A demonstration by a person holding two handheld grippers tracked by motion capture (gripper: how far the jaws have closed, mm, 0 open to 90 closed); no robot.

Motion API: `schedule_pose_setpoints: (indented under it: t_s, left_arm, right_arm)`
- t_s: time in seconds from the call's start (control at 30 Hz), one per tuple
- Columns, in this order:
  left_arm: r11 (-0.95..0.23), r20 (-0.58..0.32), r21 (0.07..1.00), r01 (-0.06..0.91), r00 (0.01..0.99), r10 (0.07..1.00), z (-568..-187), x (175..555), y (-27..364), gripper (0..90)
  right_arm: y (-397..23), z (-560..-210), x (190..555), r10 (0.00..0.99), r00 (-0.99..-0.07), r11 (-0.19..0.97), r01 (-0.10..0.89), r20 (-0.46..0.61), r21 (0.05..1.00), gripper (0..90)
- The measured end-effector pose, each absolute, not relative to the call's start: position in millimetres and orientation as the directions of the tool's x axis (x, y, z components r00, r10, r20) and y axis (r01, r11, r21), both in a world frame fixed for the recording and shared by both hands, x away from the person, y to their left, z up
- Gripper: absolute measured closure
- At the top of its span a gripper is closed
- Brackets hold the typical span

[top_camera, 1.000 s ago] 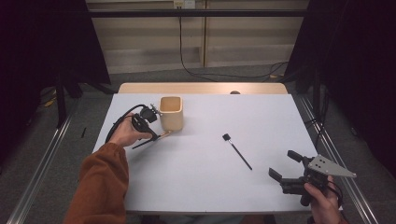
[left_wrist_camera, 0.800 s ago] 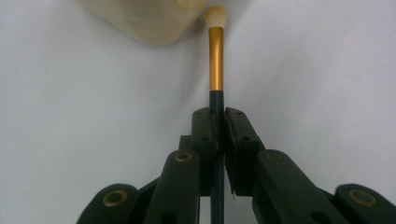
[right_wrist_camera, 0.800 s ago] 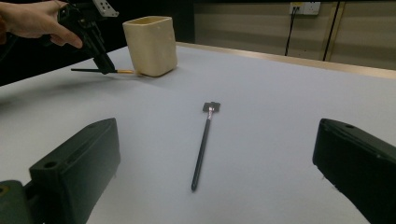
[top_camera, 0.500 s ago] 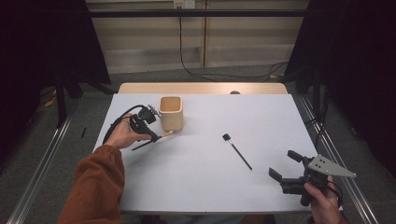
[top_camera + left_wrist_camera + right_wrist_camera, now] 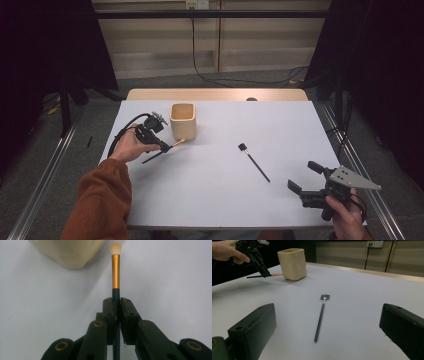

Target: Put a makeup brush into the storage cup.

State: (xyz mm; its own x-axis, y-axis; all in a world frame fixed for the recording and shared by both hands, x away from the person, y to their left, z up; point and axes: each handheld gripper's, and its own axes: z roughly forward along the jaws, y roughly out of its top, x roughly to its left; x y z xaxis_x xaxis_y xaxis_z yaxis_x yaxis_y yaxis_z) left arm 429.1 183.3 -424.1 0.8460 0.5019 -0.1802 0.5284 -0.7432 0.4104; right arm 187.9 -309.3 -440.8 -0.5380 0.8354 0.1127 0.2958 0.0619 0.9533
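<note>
My left gripper (image 5: 164, 147) is shut on a makeup brush (image 5: 115, 272) with a dark handle, a gold ferrule and pale bristles. It holds the brush just above the white table, the bristle end close to the lower front of the cream square cup (image 5: 183, 120). In the right gripper view the held brush (image 5: 275, 274) lies level beside the cup (image 5: 292, 263). A second brush (image 5: 254, 161), thin and black with a flat dark head, lies on the table between the two grippers. My right gripper (image 5: 305, 177) is open at the table's near right corner, with that black brush (image 5: 320, 317) lying ahead of its jaws.
The white table (image 5: 220, 195) ends in a wooden strip (image 5: 215, 94) at the far side. A black cable (image 5: 122, 132) loops from the left gripper. Metal rails (image 5: 40, 180) run along the floor on both sides.
</note>
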Motion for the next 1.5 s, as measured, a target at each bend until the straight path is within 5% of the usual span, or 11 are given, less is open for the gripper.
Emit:
schedule_pose_setpoints:
  t_s: [0.43, 1.5]
  left_arm:
    - [-0.585, -0.26, 0.59, 0.556, 0.817, 0.514, -423, 419, 198, 83.3]
    - [-0.369, -0.19, 0.822, 0.434, 0.819, 0.542, -401, 393, 194, 83.3]
  right_arm:
    - [-309, -441, 188, 0.837, -0.535, 0.062, 0.304, 0.116, 0.951, 0.2]
    - [-308, -442, 188, 0.832, -0.544, 0.073, 0.305, 0.111, 0.95, 0.0]
